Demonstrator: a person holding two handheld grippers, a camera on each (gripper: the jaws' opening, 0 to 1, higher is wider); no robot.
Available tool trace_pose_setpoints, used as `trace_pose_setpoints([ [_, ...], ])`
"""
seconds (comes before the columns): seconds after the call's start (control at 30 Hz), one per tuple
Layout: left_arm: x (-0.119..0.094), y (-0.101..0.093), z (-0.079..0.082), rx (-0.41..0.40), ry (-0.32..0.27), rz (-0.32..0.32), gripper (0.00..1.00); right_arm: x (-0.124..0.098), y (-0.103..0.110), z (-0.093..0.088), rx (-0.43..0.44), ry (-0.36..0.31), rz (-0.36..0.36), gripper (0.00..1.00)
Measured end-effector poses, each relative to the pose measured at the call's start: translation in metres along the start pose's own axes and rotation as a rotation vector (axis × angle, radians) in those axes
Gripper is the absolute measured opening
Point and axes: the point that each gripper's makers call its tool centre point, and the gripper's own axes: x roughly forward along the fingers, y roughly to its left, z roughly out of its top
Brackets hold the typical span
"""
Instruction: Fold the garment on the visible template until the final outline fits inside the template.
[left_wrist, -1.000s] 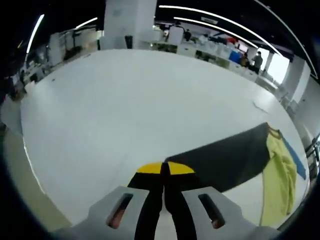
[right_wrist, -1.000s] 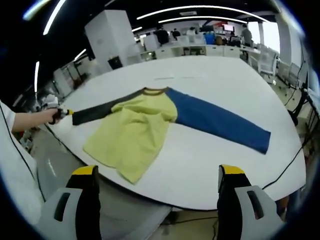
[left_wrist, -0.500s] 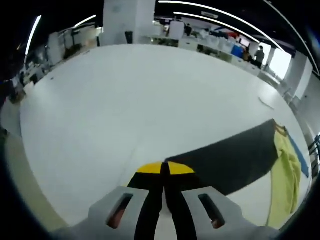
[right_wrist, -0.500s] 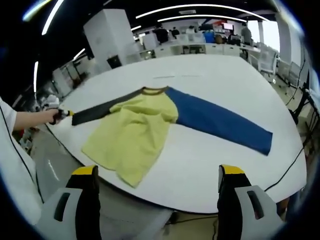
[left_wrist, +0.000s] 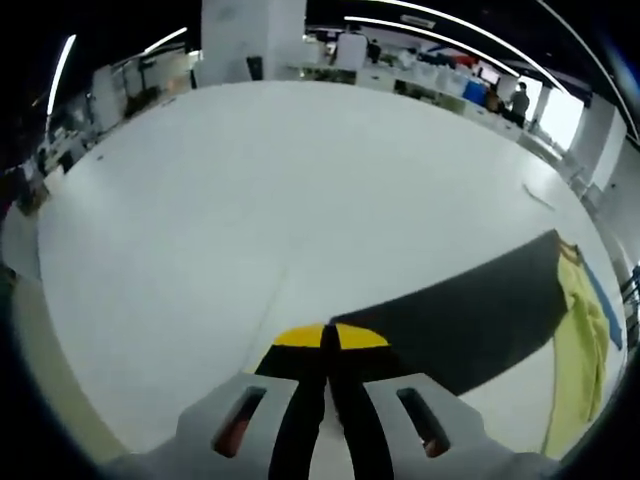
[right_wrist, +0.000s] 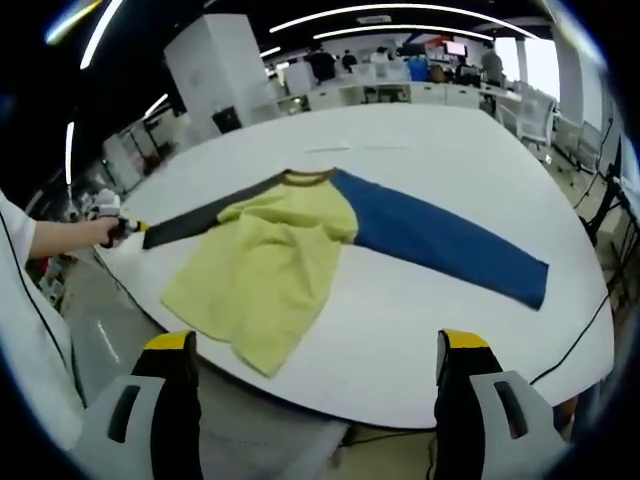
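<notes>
Left gripper (left_wrist: 330, 345) clamped on dark sleeve (left_wrist: 455, 320) cuff; right gripper (right_wrist: 315, 365) open, holding nothing.
Left gripper view: fingers (left_wrist: 300, 340) pinched together on the sleeve end at the near worktop (left_wrist: 250, 190) edge; sleeve runs far-right to the yellow body (left_wrist: 580, 360). Right gripper view: right fingers (right_wrist: 170, 370) wide apart, near, off the worktop edge; shirt (right_wrist: 270, 260) lies spread flat mid-worktop, dark sleeve left, blue sleeve (right_wrist: 440, 240) right, brown collar (right_wrist: 308, 178) far. Office desks beyond.
</notes>
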Motion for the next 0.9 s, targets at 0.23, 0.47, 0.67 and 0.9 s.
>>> trace_pose_setpoints([
  [0.23, 0.007, 0.004, 0.0, 0.015, 0.011, -0.001, 0.0, 0.002, 0.005, 0.003, -0.004, -0.009, 0.014, 0.99],
  [0.47, 0.017, 0.011, 0.002, 0.023, 0.019, 0.002, 0.0, 0.004, 0.006, 0.001, -0.006, 0.006, 0.014, 0.99],
  [0.67, 0.021, 0.013, 0.001, 0.029, 0.025, 0.002, 0.0, 0.006, 0.006, 0.002, -0.006, 0.008, 0.016, 0.99],
  [0.9, 0.025, 0.015, 0.0, 0.035, 0.033, 0.003, 0.0, 0.008, 0.006, 0.003, -0.005, 0.012, 0.019, 0.99],
])
